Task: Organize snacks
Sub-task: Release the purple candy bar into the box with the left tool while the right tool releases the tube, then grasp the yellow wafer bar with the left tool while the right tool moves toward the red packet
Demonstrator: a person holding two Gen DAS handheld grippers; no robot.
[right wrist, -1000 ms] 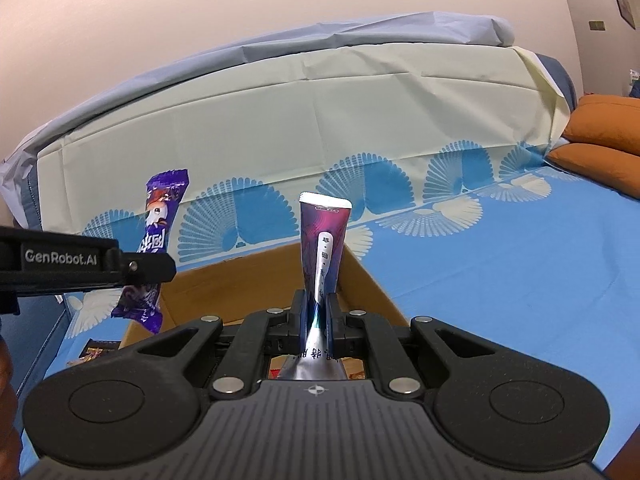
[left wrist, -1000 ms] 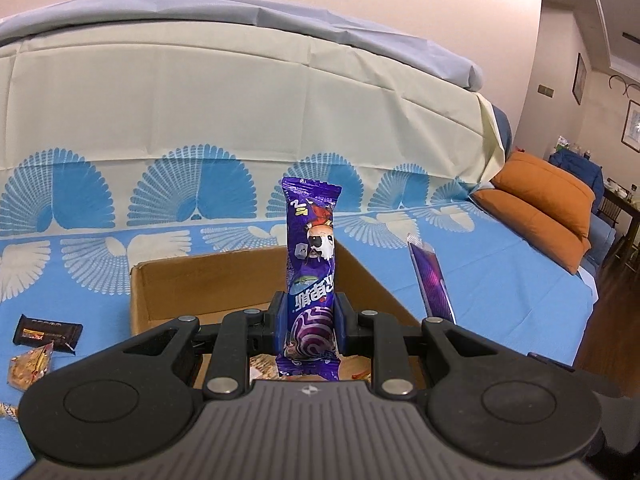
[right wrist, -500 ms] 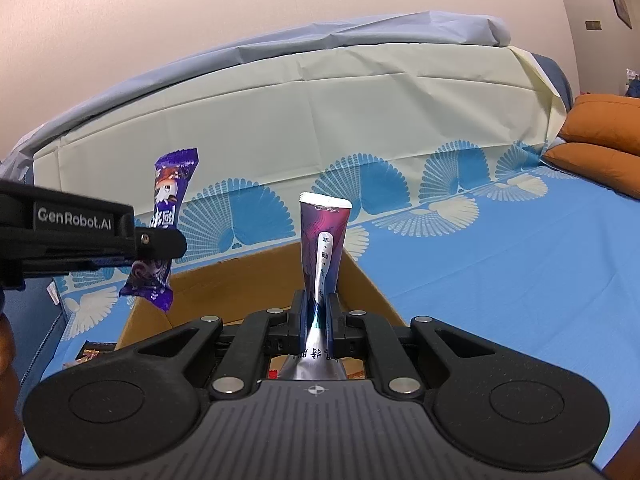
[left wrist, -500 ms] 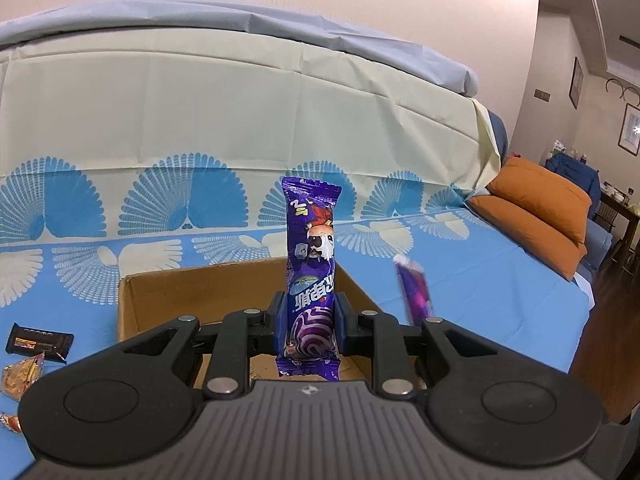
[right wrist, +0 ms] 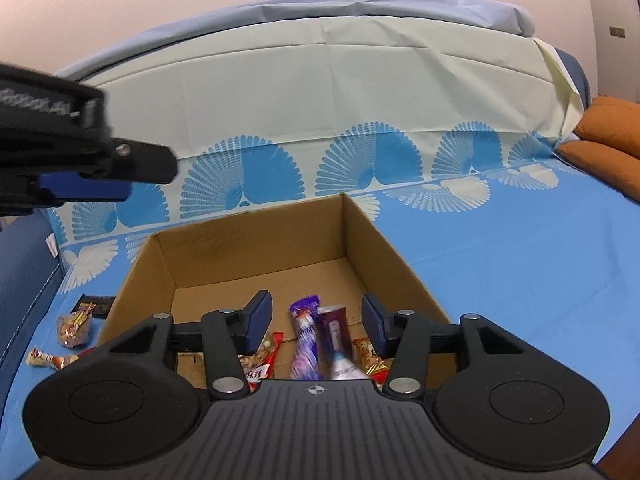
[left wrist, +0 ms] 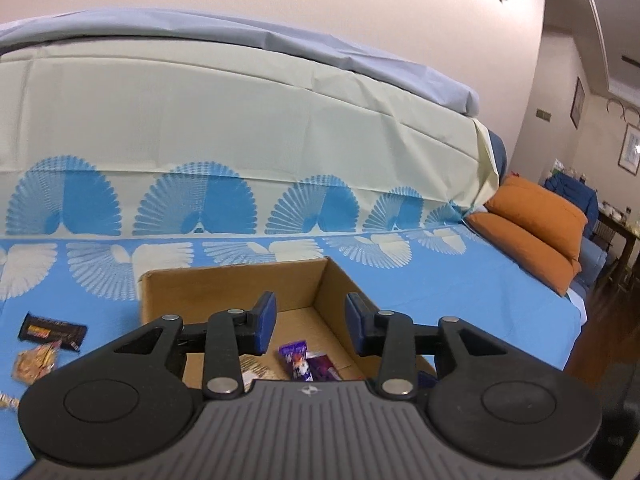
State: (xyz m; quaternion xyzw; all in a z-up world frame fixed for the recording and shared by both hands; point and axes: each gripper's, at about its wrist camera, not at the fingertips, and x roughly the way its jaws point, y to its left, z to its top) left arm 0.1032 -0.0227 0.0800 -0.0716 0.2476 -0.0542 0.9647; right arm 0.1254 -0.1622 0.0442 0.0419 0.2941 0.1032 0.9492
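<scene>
An open cardboard box (left wrist: pixel 236 284) (right wrist: pixel 248 248) sits on the blue cloth. My left gripper (left wrist: pixel 311 322) hangs over it, jaws opening with nothing between them. The purple cartoon snack bar (left wrist: pixel 297 362) (right wrist: pixel 305 336) lies blurred inside the box beside the dark purple packet (left wrist: pixel 325 368) (right wrist: pixel 338 340). My right gripper (right wrist: pixel 316 320) is above the box too, jaws opening and clear of both packets. Part of the left gripper's fingers (right wrist: pixel 86 190) shows at the upper left of the right wrist view.
Red and gold snack packets (right wrist: pixel 260 360) lie on the box floor. Left of the box on the cloth are a black bar (left wrist: pixel 52 330) and small golden wrapped snacks (left wrist: pixel 34 364) (right wrist: pixel 74 326). Orange cushions (left wrist: pixel 532 224) lie far right. A cream-draped sofa back rises behind.
Both grippers opened and let go of their packets, which dropped into the box. The left gripper moved up and its view shifted over the box.
</scene>
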